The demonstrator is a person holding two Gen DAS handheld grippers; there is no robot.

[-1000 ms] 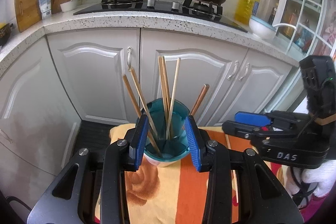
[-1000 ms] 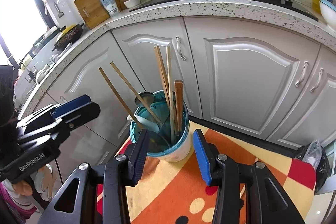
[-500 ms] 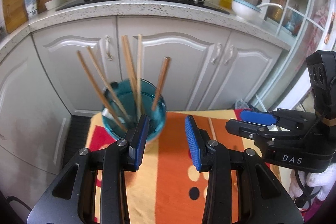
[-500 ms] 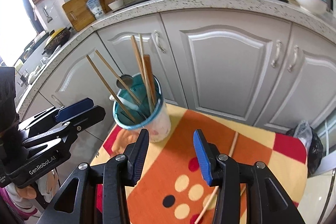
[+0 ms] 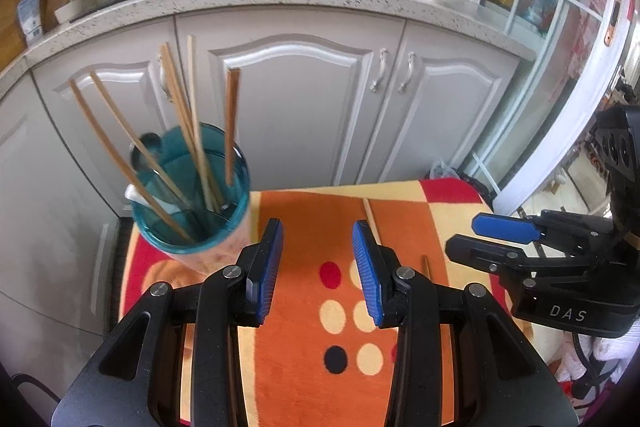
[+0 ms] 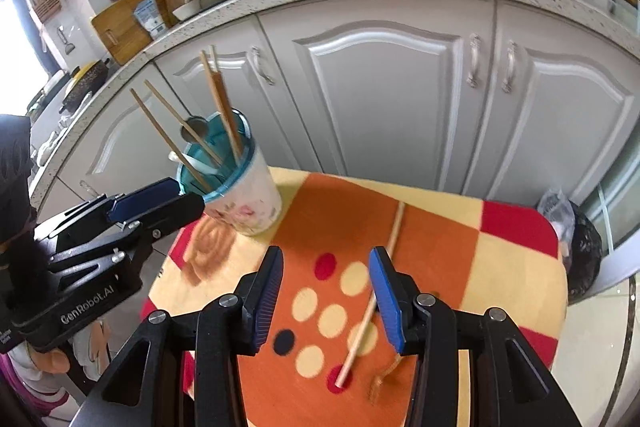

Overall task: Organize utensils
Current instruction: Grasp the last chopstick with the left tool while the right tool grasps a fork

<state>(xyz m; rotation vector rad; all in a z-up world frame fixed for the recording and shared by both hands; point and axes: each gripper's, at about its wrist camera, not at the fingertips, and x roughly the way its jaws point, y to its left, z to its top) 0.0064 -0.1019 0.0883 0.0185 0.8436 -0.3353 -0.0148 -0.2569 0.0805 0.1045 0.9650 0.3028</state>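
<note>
Both grippers have swung away from the cup, which a second ago sat straight ahead between each pair of jaws and now stands off to the far left in both views, on the left end of the patterned cloth.

At the far left, the cup is upright and already holds several chopsticks and what looks like a spoon. Next to the right, the left gripper hangs over bare cloth with its jaws spread and nothing between them. Right of that, the right gripper is likewise spread and empty.

A loose chopstick lies on the cloth, its long axis running from near to far and leaning slightly right at the far end. In the right wrist view it passes just under the right-hand blue pad, its near end reaching back past that pad and its far end ahead of it. In the left wrist view it lies right of the jaws, partly hidden. The right gripper is plainly the nearer one; a small shift right and a descent would probably straddle the stick.

A second, thinner utensil lies near the right gripper's base, too blurred to identify.
</note>
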